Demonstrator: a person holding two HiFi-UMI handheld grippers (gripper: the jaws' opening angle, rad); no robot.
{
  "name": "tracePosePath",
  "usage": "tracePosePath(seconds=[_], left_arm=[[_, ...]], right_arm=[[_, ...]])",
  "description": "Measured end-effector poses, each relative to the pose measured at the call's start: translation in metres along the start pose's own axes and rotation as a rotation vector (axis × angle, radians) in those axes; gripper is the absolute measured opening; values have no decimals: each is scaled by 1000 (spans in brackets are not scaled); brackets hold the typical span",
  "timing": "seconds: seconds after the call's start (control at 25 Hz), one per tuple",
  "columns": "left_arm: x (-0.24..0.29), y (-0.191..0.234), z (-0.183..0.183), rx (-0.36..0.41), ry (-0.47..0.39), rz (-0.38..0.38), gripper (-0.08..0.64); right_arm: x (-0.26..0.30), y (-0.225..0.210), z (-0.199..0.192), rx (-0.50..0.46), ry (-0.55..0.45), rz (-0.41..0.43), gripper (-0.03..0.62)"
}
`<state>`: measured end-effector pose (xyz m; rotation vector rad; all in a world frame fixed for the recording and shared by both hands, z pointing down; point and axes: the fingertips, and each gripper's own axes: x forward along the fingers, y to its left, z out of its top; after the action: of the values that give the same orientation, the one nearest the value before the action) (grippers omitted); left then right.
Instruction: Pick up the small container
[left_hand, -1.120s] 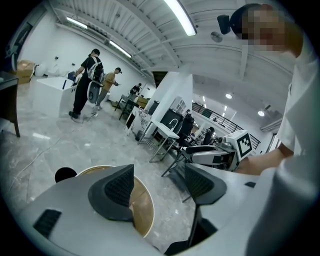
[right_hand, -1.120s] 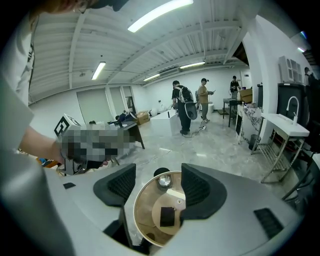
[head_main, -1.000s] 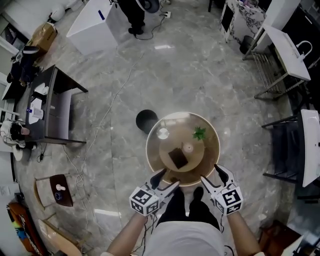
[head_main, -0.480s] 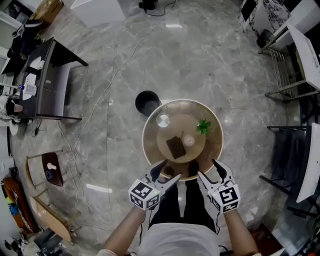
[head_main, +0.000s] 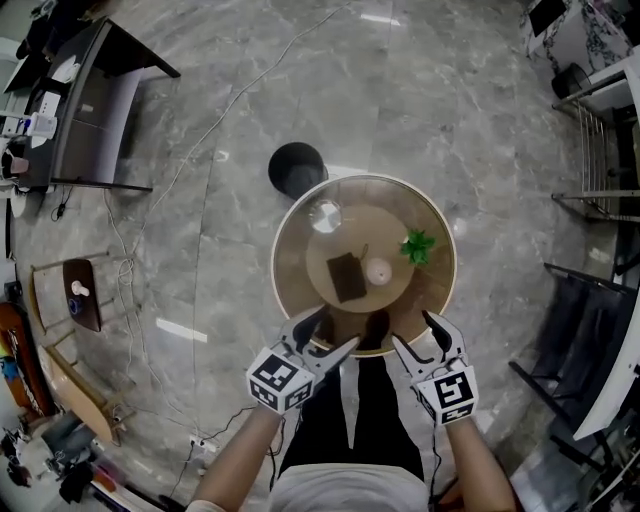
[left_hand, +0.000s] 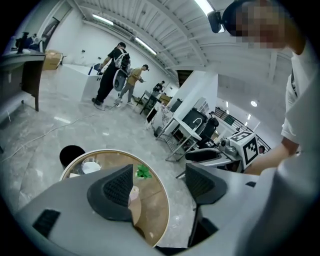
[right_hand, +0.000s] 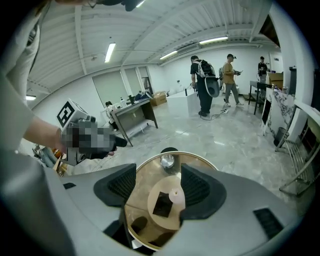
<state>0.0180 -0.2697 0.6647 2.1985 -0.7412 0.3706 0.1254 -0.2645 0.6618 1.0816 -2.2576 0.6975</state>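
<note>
Left gripper (head_main: 325, 337) and right gripper (head_main: 418, 335) hang over the near edge of the round glass-topped table (head_main: 290, 285), jaws apart and empty. The small pale cylindrical container (head_main: 378, 271) stands mid-table, just beside a dark square block (head_main: 347, 277). A careless jaw could shove the block or tip the container. The head view shows a green plant sprig (head_main: 418, 246) that is hidden in the right gripper view.

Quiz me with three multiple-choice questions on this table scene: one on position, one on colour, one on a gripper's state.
1. In the head view, the green plant lies where from the small container? A left B right C on top
2. The square block on the table is: A dark B red C yellow
3. The right gripper is: A shut on the container B shut on the plant C open, empty
B: the plant is right of it. A: it looks near black. C: its jaws stand apart, gripping nothing.
</note>
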Motion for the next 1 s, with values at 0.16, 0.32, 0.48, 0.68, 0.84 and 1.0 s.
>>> tracePosePath(seconds=[0.16,0.32,0.48,0.68,0.84,1.0], left_arm=[[14,23,-22,-21,10,21,333],[28,41,-46,-29,17,37,333],[50,53,-68,-25,20,50,334],[73,66,-92,-20,44,50,336],[94,86,-106,-7,49,38,336],[112,99,-120,-4,52,31,336]], right_arm=[[28,-10,-20,-6,17,16,293],[54,-15,-44,-16,36,37,291],[78,-28,-72,-38,36,54,291],[107,-34,-100,-43,59,82,290],[139,-41,-113,-57,48,95,290],[163,-46,-126,-89,49,107,290]])
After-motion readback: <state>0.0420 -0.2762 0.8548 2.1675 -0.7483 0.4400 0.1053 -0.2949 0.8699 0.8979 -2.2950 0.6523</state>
